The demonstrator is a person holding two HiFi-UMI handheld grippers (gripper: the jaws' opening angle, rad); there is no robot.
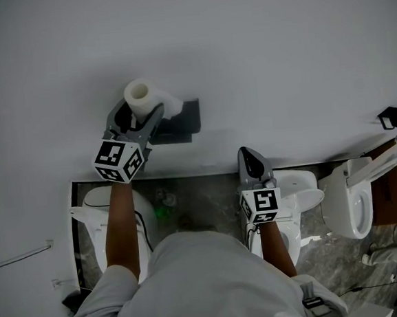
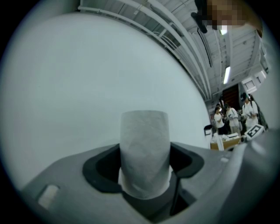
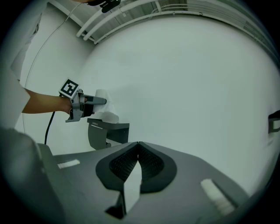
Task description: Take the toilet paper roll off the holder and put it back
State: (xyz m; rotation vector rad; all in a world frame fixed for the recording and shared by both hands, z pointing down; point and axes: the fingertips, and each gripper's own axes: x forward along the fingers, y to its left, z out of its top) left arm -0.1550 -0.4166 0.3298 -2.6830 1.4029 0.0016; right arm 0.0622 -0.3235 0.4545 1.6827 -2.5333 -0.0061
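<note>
A white toilet paper roll (image 1: pixel 140 97) stands upright between the jaws of my left gripper (image 1: pixel 138 119), which is shut on it; the roll (image 2: pixel 145 151) fills the middle of the left gripper view. It is held just left of and above the dark wall-mounted holder (image 1: pixel 181 121), with a loose paper tail (image 1: pixel 171 106) hanging toward it. In the right gripper view the roll (image 3: pixel 103 97) and holder (image 3: pixel 107 132) appear at left. My right gripper (image 1: pixel 250 158) is lower and to the right, shut with nothing in it; its jaw tips (image 3: pixel 138 144) meet.
A plain white wall (image 1: pixel 279 57) fills the background. Below are white toilets (image 1: pixel 350 200) on a grey marbled floor (image 1: pixel 202 202), and a black fitting (image 1: pixel 393 118) on the wall at right. Several people (image 2: pixel 232 118) stand far off in the left gripper view.
</note>
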